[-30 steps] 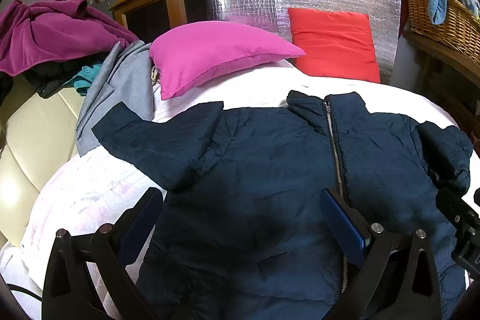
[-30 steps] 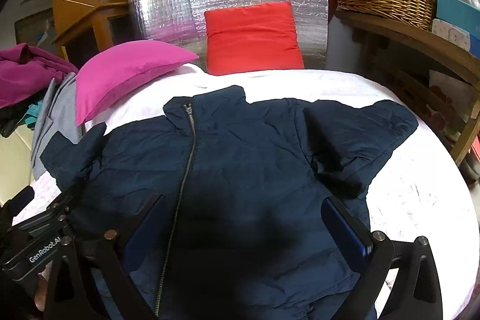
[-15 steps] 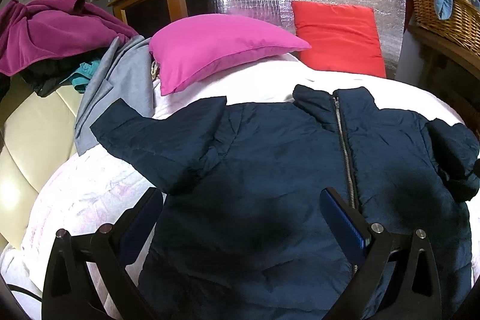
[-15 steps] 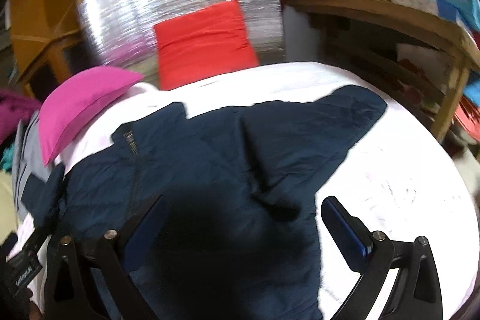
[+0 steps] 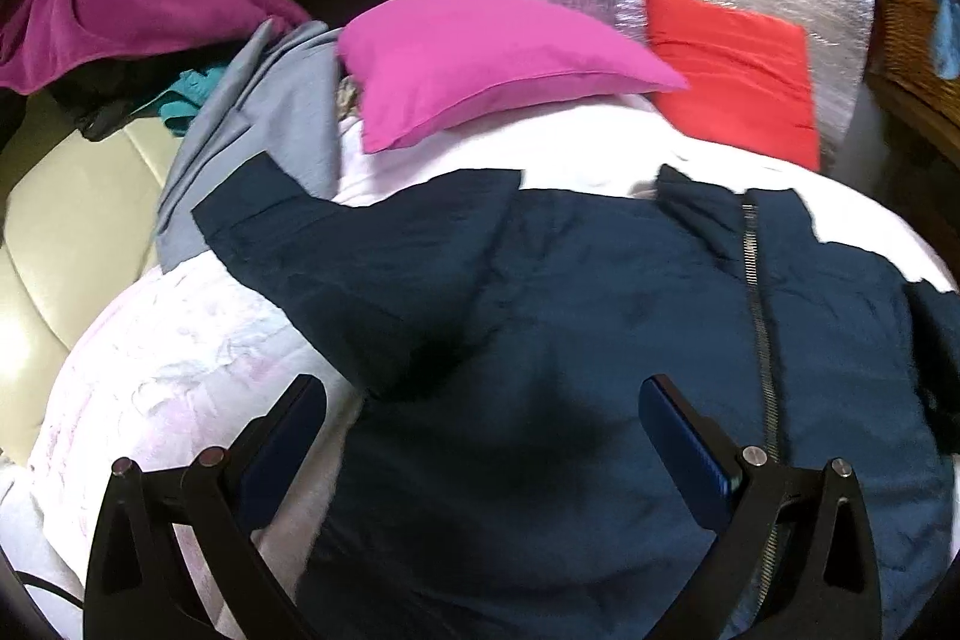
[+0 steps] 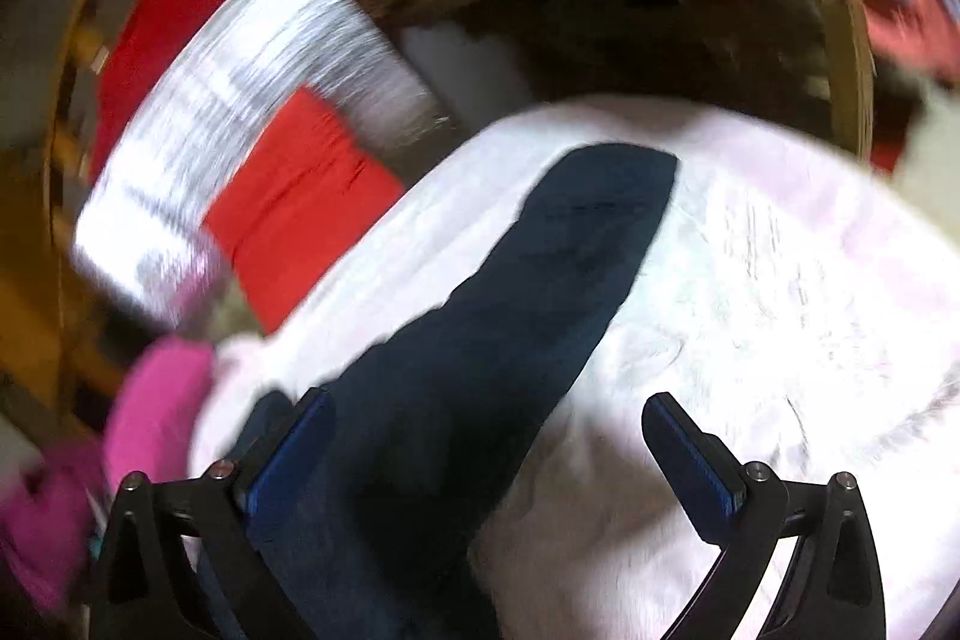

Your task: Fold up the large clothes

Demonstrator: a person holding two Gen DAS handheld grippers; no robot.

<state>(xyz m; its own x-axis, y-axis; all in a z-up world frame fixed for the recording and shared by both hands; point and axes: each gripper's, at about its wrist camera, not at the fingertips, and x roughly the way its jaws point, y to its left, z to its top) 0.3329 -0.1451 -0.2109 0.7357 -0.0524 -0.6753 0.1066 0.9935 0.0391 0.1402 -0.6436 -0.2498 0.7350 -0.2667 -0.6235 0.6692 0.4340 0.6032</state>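
Here the white-covered bed (image 5: 180,376) carries a navy padded jacket (image 5: 540,310) spread flat, zipper up. Soft, bulky, probably slippery: take its sleeve (image 6: 576,244) at the cuff. Left tool (image 5: 480,436) and right tool (image 6: 486,451) both gape, empty.

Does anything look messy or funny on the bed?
The navy jacket lies flat, but its sleeve sticks out over a grey garment draped off the bed's edge. Beyond that sits a jumbled clothes pile.
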